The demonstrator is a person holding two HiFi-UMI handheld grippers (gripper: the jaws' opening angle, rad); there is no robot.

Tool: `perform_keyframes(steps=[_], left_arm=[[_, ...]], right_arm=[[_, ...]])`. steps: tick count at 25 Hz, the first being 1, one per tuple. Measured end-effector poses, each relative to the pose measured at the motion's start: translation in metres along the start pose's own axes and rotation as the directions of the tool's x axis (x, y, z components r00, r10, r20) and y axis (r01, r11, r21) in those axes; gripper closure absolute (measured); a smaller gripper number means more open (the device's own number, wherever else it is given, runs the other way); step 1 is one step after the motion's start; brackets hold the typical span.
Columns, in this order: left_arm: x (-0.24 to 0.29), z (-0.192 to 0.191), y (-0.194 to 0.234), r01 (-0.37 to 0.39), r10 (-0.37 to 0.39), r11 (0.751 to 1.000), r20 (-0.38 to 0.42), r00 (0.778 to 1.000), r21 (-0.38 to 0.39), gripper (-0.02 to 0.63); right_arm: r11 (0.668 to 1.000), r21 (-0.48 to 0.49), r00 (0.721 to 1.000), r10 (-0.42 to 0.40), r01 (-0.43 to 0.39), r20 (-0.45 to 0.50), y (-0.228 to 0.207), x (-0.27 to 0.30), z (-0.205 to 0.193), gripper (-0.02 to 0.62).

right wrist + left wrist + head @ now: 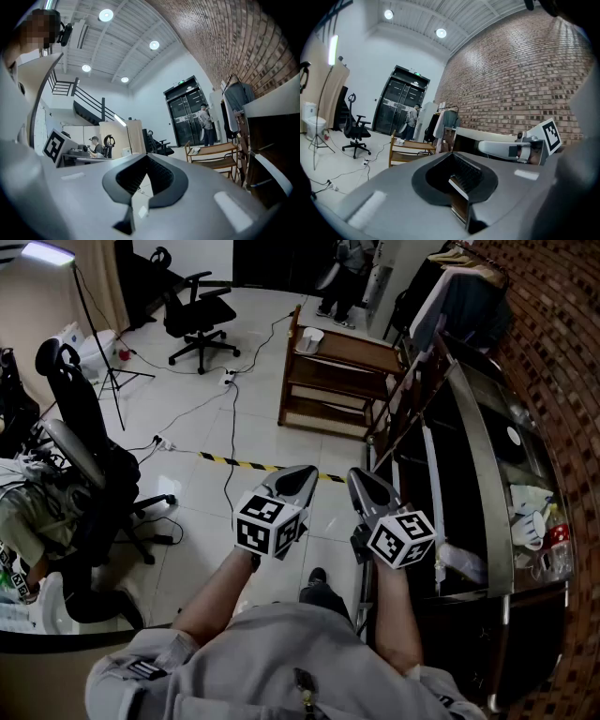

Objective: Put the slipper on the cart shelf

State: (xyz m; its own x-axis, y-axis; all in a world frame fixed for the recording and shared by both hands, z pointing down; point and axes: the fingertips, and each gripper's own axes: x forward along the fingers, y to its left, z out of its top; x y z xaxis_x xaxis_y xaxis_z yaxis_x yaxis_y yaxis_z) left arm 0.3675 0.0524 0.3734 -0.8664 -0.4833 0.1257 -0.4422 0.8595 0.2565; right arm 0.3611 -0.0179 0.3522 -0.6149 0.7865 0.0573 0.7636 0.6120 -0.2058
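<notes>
Your left claw (293, 480) closed and empty, your right claw (371, 487) closed and empty just beside it, both raised over the floor (206, 427), wooden cart (330, 395) well ahead, small white item (309, 338) on its top shelf, too small to tell if slipper.

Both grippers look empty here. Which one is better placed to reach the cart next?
Right, probably. The right gripper sits beside the cart; the left gripper is over open floor, farther off. Both are shut and empty.
</notes>
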Motion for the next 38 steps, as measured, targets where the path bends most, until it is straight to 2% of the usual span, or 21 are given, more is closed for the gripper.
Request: perform_keyframes(steps=[9,26,32,38], left_arm=[[0.041,0.005,0.034,-0.012,0.012,1.0,-0.017,1.0,-0.005,0.598],[0.206,0.048,0.13,-0.113,0.113,0.994,-0.018,0.993,-0.005,0.598],[0.25,0.067,0.162,-0.125,0.125,0.992,-0.026,0.992,0.008,0.598],[0.297,0.077,0.211,-0.111,0.111,0.994,-0.027,0.993,0.004,0.598]], right_arm=[[1.0,0.02,1.0,0.015,-0.015,-0.003,-0.037,0.042,0.002,0.595],[0.992,0.023,0.992,0.124,-0.124,0.007,-0.189,0.179,0.045,0.595],[0.991,0.032,0.992,0.128,-0.128,0.008,-0.23,0.22,0.058,0.595],[0.993,0.047,0.994,0.11,-0.109,-0.017,-0.266,0.27,0.049,0.595]])
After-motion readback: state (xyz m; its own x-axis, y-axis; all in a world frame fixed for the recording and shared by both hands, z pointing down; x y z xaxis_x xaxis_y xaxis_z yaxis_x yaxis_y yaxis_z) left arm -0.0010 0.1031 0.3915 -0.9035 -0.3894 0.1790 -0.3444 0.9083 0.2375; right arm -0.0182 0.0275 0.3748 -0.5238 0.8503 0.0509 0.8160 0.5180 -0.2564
